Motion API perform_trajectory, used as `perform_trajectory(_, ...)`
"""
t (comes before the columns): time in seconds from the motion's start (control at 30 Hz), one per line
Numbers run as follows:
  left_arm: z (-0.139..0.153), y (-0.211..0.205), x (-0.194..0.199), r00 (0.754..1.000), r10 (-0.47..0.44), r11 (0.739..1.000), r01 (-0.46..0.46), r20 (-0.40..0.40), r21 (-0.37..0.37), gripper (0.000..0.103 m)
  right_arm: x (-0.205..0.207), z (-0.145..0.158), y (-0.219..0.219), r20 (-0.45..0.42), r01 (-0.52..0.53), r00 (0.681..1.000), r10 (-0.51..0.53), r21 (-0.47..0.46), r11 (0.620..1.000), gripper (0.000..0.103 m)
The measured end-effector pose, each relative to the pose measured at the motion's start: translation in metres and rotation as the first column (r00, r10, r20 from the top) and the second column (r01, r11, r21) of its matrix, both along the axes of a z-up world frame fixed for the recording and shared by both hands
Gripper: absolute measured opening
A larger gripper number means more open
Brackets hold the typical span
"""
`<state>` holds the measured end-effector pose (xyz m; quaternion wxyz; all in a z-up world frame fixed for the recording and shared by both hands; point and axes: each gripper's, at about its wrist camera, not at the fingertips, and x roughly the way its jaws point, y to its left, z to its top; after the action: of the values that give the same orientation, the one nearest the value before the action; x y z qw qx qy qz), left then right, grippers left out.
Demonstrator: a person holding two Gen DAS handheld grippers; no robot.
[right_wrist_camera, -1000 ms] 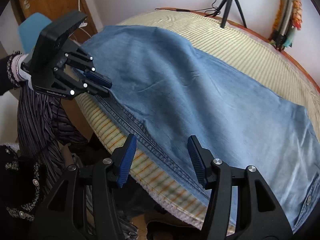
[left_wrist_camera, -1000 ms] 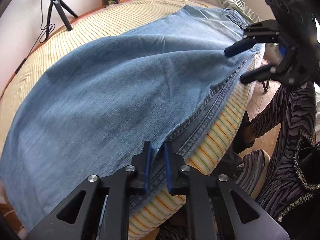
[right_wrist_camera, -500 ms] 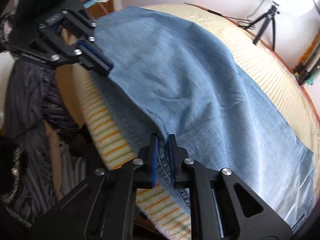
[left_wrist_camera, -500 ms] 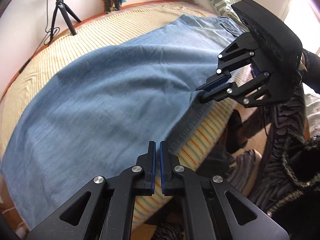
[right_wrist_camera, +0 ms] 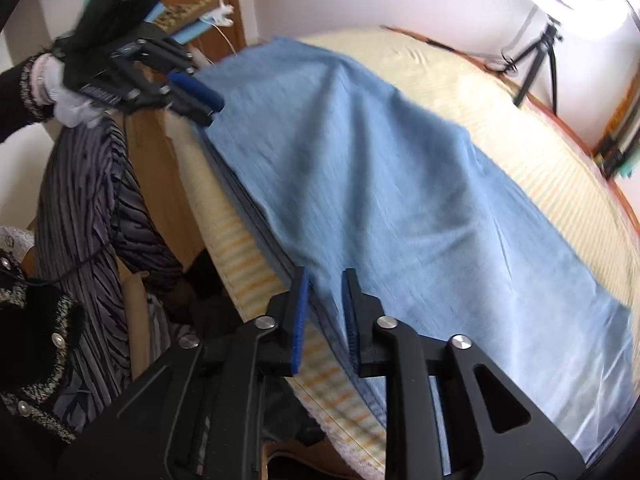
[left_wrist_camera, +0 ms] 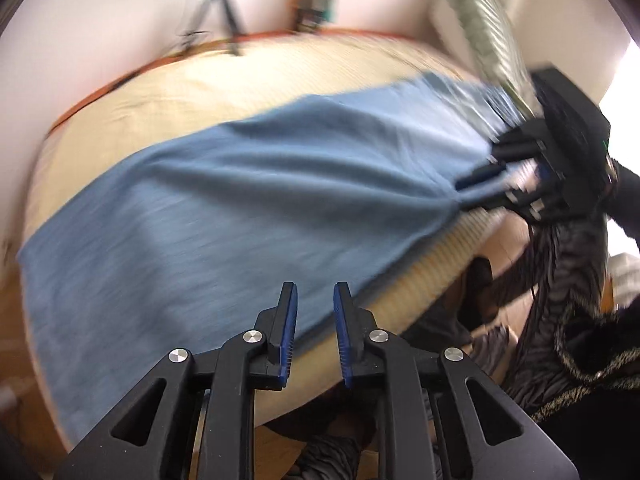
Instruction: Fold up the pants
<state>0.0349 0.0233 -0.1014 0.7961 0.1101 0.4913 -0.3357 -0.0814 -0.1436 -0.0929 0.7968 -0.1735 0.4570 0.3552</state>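
Blue denim pants (left_wrist_camera: 240, 200) lie spread along the near edge of a striped yellow bed (left_wrist_camera: 200, 80); they also show in the right wrist view (right_wrist_camera: 400, 200). My left gripper (left_wrist_camera: 315, 296) is open, its fingers apart just above the pants' near edge, nothing between them. My right gripper (right_wrist_camera: 325, 280) has its fingers slightly apart around the pants' seamed edge; the cloth runs between them. From the left wrist view the right gripper (left_wrist_camera: 480, 184) sits at the pants' edge, with folds fanning out from it.
A tripod with ring light (right_wrist_camera: 540, 52) stands behind the bed. A patterned pillow (left_wrist_camera: 480, 40) lies at the bed's head. My striped skirt (right_wrist_camera: 92, 200) and the wooden floor are beside the bed's edge. A wooden door (right_wrist_camera: 224, 0) is at left.
Both grippers were shut on the pants' edge half a second ago. The left has opened and let go. The right's fingers have parted a little. The pants lie farther onto the bed.
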Motion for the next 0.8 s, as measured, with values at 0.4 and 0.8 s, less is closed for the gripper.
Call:
perform_trajectory(0.4,-0.021,0.009,-0.001,0.999,0.034,0.999,-0.033,-0.029,0.022,0.029,0.015,-0.034,0.069,0.082,-0.152,0.984,0.160,-0.097,0.984,0.031)
perform_trajectory(0.8,-0.015,-0.021,0.016,1.000,0.000,0.999,-0.001,-0.008,-0.052,0.029,0.023,-0.005,0.040,-0.022,-0.109,0.993,0.113,0.122,0.987,0.013)
